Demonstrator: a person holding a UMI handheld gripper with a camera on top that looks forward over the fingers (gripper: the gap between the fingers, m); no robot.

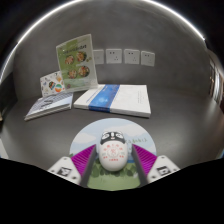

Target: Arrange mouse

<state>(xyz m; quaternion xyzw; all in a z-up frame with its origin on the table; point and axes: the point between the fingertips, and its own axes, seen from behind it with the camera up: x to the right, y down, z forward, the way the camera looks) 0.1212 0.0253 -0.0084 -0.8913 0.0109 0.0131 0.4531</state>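
Observation:
A white mouse (112,152) with a red printed pattern and a dark front sits between my fingers. The pink pads (87,160) press on its two sides, so my gripper (113,163) is shut on it. Under and ahead of the mouse lies a round light-coloured mouse mat (92,132) with a cartoon print on the grey table (170,130). I cannot tell whether the mouse rests on the mat or hangs just above it.
Beyond the mat lie a blue-and-white book (118,97) and a thin booklet (48,108) to its left. Two picture cards (75,62) stand behind the booklet. Small white plates (125,56) are on the back wall.

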